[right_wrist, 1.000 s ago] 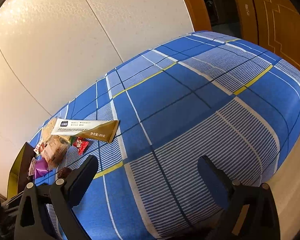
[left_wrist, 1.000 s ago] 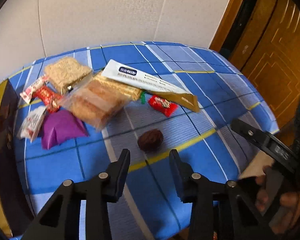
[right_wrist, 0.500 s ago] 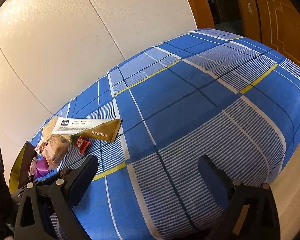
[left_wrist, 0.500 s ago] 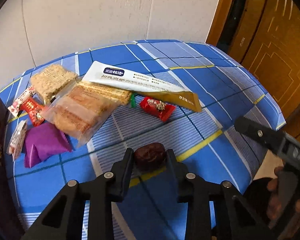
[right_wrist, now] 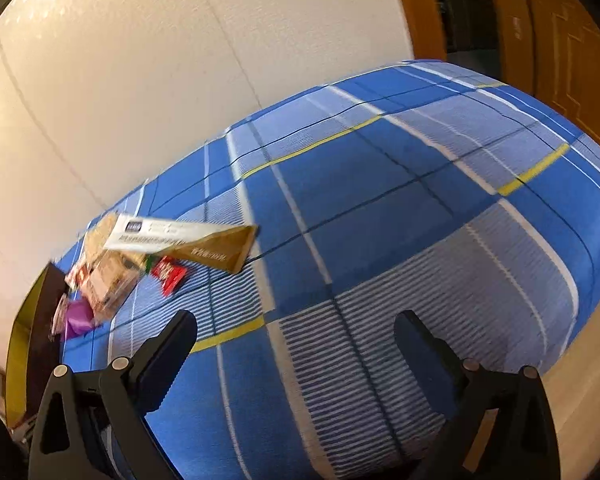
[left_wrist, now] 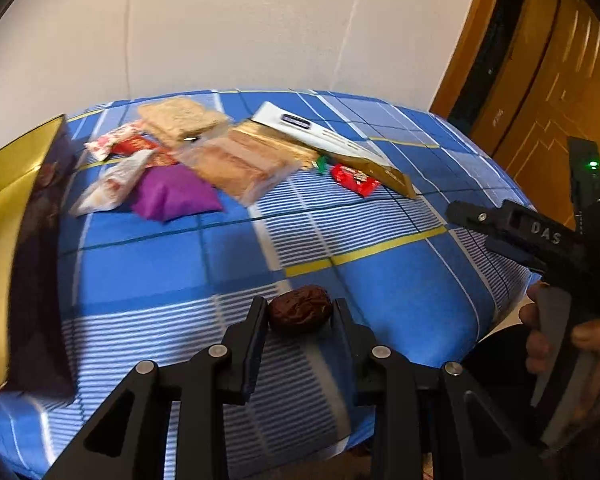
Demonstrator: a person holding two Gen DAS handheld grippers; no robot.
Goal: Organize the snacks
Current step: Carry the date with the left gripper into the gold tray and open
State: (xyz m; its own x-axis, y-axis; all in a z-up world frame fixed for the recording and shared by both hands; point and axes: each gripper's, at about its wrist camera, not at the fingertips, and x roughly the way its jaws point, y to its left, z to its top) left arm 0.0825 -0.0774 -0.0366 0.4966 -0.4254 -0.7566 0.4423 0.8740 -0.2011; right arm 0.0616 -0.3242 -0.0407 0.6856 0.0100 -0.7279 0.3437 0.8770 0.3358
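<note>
surface: blue plaid tablecloth (left_wrist: 148, 264) | on it: snack packets (left_wrist: 236, 160), purple pouch (left_wrist: 172, 196), gold-lined box (left_wrist: 16, 240)

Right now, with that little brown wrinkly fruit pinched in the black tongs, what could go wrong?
1. The dried date is small and rounded, gripped only at the tips of the left gripper, so it might squirt out.
2. It is near the tablecloth's front edge, so a slip could send it off the table.
3. The dark box with a gold lining stands close on the left; a swing that way could knock it.
</note>
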